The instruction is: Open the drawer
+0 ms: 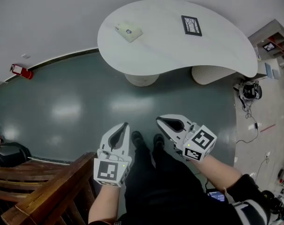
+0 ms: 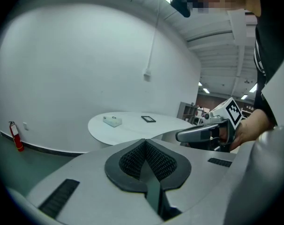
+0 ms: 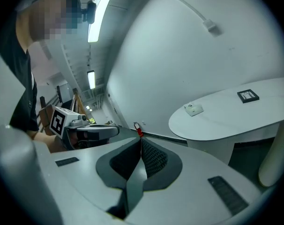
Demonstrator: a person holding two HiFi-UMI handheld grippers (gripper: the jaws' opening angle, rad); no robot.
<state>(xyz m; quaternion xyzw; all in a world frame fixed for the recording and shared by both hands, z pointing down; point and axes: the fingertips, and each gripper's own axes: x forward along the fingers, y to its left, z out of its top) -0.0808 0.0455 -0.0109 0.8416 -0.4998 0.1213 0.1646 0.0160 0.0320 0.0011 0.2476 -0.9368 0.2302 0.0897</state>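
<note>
**Head view.** I look down on my left gripper (image 1: 125,125) and right gripper (image 1: 159,121), held side by side above my shoes (image 1: 137,137) and the dark floor (image 1: 76,107). Both point toward the white table (image 1: 217,50) and are well apart from it. On the table's left part lies a small pale box (image 1: 129,32), and a black-framed card (image 1: 191,25) lies to its right. I cannot tell from here whether the box is the drawer. A red extinguisher (image 1: 21,71) stands at the wall on the left, and a wooden rail (image 1: 48,191) crosses the lower left corner.

**Left gripper view.** The left gripper (image 2: 145,144) has its ribbed pads pressed together with nothing between them. Beyond the tips is the table (image 2: 132,128), with the box (image 2: 112,121) and the card (image 2: 148,119) on it. The right gripper (image 2: 179,136) shows at the right, and the extinguisher (image 2: 14,135) at the far left.

**Right gripper view.** The right gripper (image 3: 141,143) is likewise closed on nothing. The table (image 3: 226,123) lies ahead to the right, carrying the box (image 3: 194,109) and the card (image 3: 248,95). The left gripper (image 3: 115,131) shows at the left, and the extinguisher (image 3: 138,129) stands just over the tips.
</note>
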